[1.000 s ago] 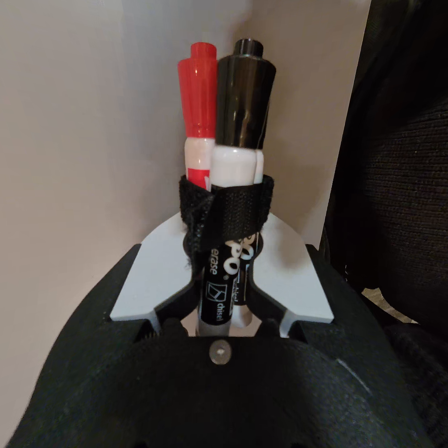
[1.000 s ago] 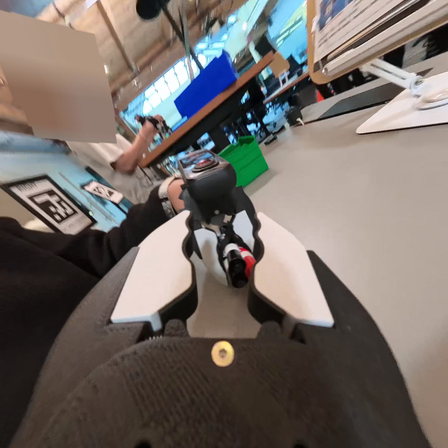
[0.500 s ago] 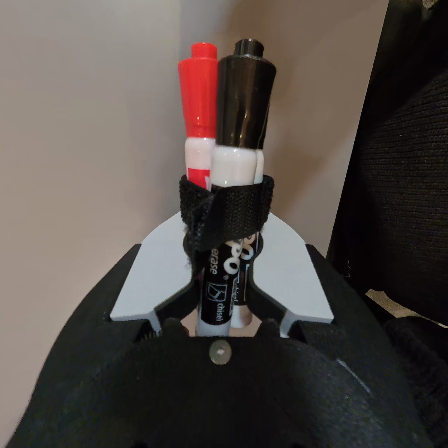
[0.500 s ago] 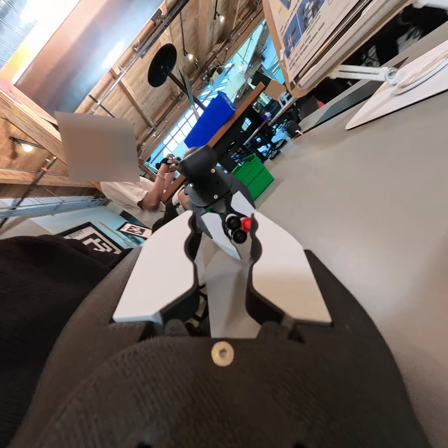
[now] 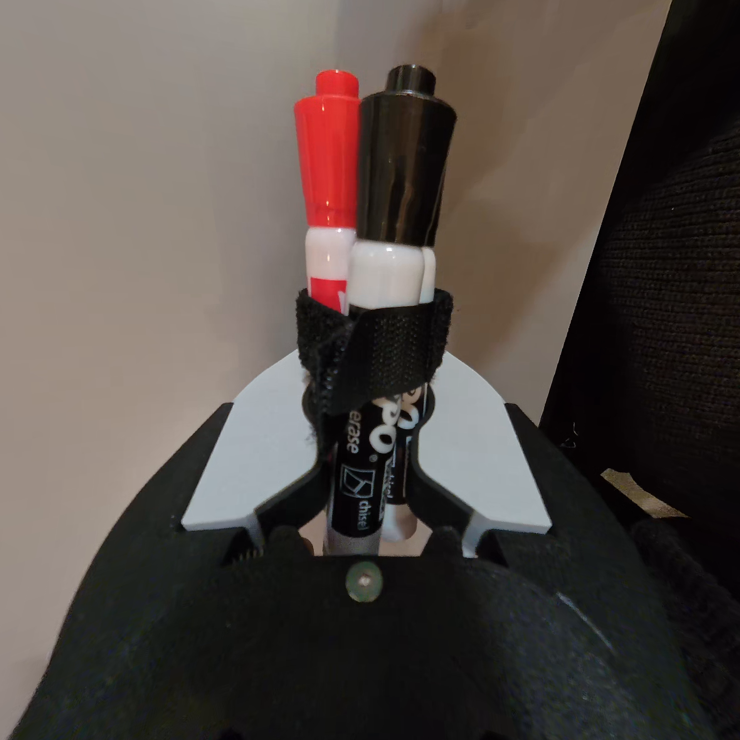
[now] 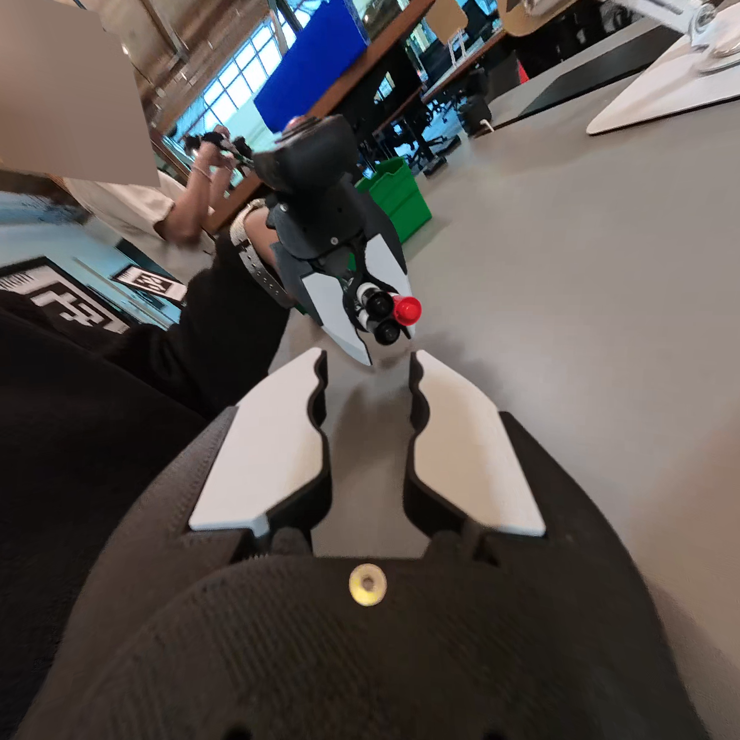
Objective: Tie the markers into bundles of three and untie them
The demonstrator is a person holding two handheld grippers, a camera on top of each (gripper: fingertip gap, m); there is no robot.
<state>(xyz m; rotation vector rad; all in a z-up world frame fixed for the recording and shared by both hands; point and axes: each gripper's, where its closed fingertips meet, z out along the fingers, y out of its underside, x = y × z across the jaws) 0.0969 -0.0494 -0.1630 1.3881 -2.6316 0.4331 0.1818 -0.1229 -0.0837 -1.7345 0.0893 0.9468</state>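
Our left gripper [image 5: 366, 412] clamps the bundle of markers [image 5: 384, 256], one red cap and two black, wrapped by a black hook-and-loop strap [image 5: 384, 344]. Our right gripper [image 6: 367, 360] sits parted and empty just before the bundle's caps [image 6: 390, 316], above the grey table [image 6: 580, 320], near a green bin [image 6: 396, 200]

The left gripper [image 5: 366, 400] stood clamped around a strapped bundle of markers [image 5: 376, 248], its white fingers [image 5: 256, 460] pinched against the barrels. The right gripper [image 6: 366, 360] hung just short of the bundle's capped ends, jaws parted and holding nothing. A black sleeve [image 6: 200, 340] reached behind the left gripper.
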